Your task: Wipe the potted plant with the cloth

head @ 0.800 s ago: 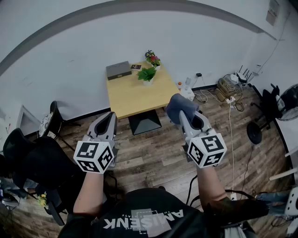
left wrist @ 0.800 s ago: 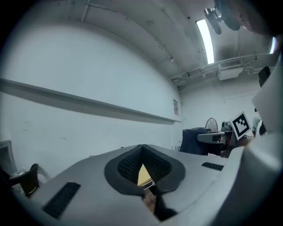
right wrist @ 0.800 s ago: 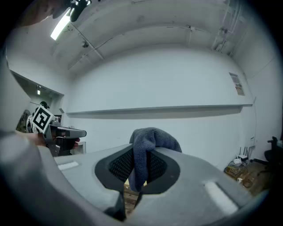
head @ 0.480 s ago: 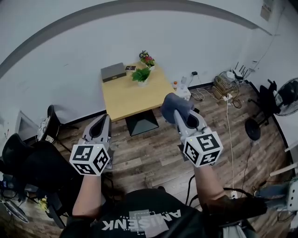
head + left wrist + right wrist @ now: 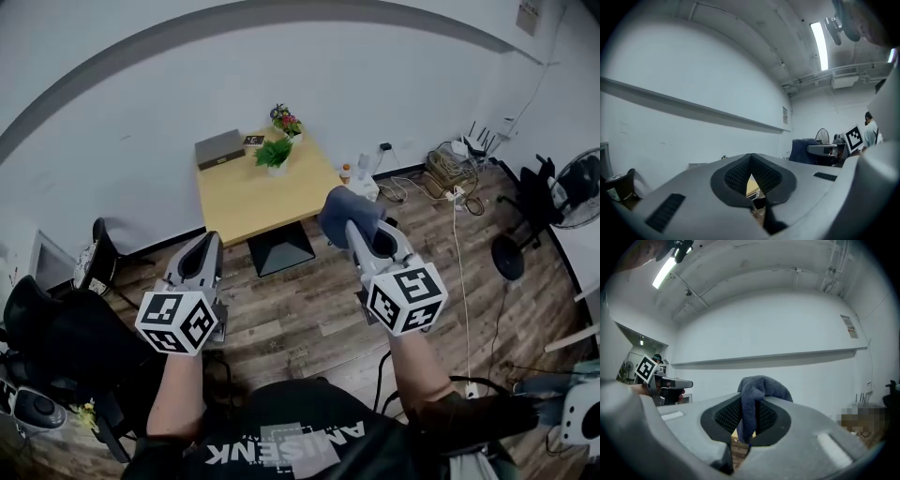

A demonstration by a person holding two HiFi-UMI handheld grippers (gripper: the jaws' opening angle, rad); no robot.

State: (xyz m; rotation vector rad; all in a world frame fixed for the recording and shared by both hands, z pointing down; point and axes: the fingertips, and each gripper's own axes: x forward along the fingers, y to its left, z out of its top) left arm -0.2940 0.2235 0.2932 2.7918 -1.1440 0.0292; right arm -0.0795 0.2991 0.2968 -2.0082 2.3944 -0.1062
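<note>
The potted plant (image 5: 274,155) sits at the far end of the table (image 5: 253,202), beside what looks like a small flowering pot (image 5: 284,121). Well nearer, the right gripper (image 5: 356,231) pinches the blue cloth (image 5: 343,211). The left gripper (image 5: 206,246) is closed and empty.

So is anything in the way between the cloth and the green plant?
Nothing visible. The cloth is clamped in the right gripper; only floor and the bare near part of the table lie between it and the plant.
</note>
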